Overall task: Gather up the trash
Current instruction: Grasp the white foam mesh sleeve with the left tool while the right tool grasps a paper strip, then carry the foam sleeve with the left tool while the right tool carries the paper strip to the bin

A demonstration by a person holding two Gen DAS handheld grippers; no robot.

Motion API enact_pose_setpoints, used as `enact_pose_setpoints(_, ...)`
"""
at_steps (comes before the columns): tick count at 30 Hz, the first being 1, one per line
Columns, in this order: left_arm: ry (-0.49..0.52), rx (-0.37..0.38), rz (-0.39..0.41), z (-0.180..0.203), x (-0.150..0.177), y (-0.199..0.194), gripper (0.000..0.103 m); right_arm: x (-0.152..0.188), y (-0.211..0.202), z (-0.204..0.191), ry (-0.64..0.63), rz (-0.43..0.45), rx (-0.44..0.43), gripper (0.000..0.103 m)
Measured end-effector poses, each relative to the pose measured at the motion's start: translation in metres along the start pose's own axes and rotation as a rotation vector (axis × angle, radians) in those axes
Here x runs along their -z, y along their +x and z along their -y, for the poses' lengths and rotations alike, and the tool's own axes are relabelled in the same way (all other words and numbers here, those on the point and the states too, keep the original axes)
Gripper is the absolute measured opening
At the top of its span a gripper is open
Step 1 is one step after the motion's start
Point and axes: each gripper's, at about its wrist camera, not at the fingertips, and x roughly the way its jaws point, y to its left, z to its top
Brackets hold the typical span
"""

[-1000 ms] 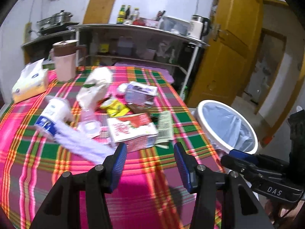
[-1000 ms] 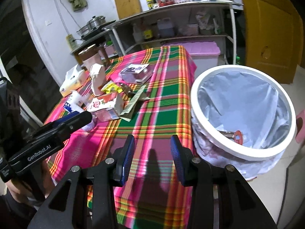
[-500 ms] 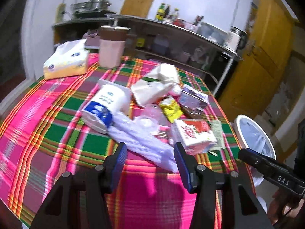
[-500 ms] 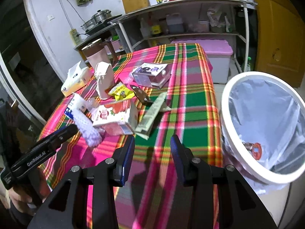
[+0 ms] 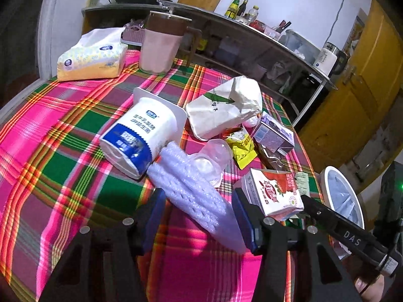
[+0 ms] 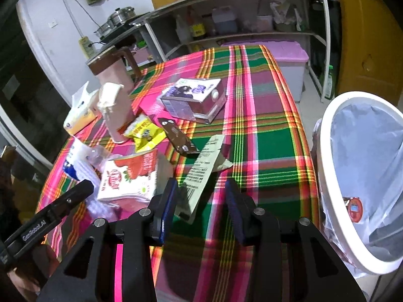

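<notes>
Trash lies on a plaid tablecloth. My left gripper is open, its jaws on either side of a white foam wrap. Beyond it lie a blue-and-white yogurt tub, a clear plastic cup, a white paper bag, a yellow packet and a red-and-white carton. My right gripper is open over the cloth, a paper strip just ahead of its left finger. The white bin with a liner stands at the right, holding a round lid.
A purple carton, a brown wrapper, a pink jug and a tissue pack are also on the table. Shelves stand behind it, with a yellow door at the right.
My left gripper has swung left and come in close to the foam wrap, now between its open jaws. My right gripper has moved forward over the table toward the paper strip.
</notes>
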Motion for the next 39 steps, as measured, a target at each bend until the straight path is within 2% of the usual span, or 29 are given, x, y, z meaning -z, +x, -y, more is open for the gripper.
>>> enact_pose_setpoints(5,0.004,-0.025,-0.010,0.004,-0.002,0.011,0.054,-0.003,0.009,-0.007,-0.031,-0.002,0.025,0.040)
enact_pose_setpoints(9,0.005,-0.049,-0.013,0.005,-0.004,0.016,0.054,-0.005,0.014,-0.017,-0.081,0.002,0.076,0.040)
enact_pose_setpoints(10,0.009,-0.056,-0.013,0.006,-0.005,0.017,0.054,-0.005,0.015,-0.019,-0.090,0.003,0.084,0.038)
enact_pose_setpoints(12,0.021,-0.073,-0.012,0.008,-0.005,0.018,0.054,-0.003,0.016,-0.020,-0.101,0.007,0.101,0.023)
enact_pose_setpoints(13,0.024,-0.081,-0.011,0.008,-0.005,0.018,0.052,-0.003,0.016,-0.018,-0.097,0.005,0.100,0.019)
enact_pose_setpoints(15,0.031,-0.098,-0.010,0.009,-0.006,0.019,0.045,-0.003,0.015,-0.016,-0.093,0.006,0.097,0.017)
enact_pose_setpoints(17,0.033,-0.094,-0.011,0.008,-0.006,0.020,0.033,-0.002,0.013,-0.014,-0.093,0.008,0.097,0.015)
enact_pose_setpoints(20,0.048,-0.088,-0.010,0.010,-0.005,0.019,0.026,0.000,0.010,-0.013,-0.100,0.013,0.095,0.014)
enact_pose_setpoints(23,0.075,-0.092,-0.003,0.014,-0.003,0.015,0.023,0.003,0.004,-0.011,-0.103,0.023,0.094,0.013)
enact_pose_setpoints(39,0.168,-0.084,0.060,0.030,0.015,-0.027,0.021,0.018,-0.042,-0.006,-0.111,0.097,0.088,0.013)
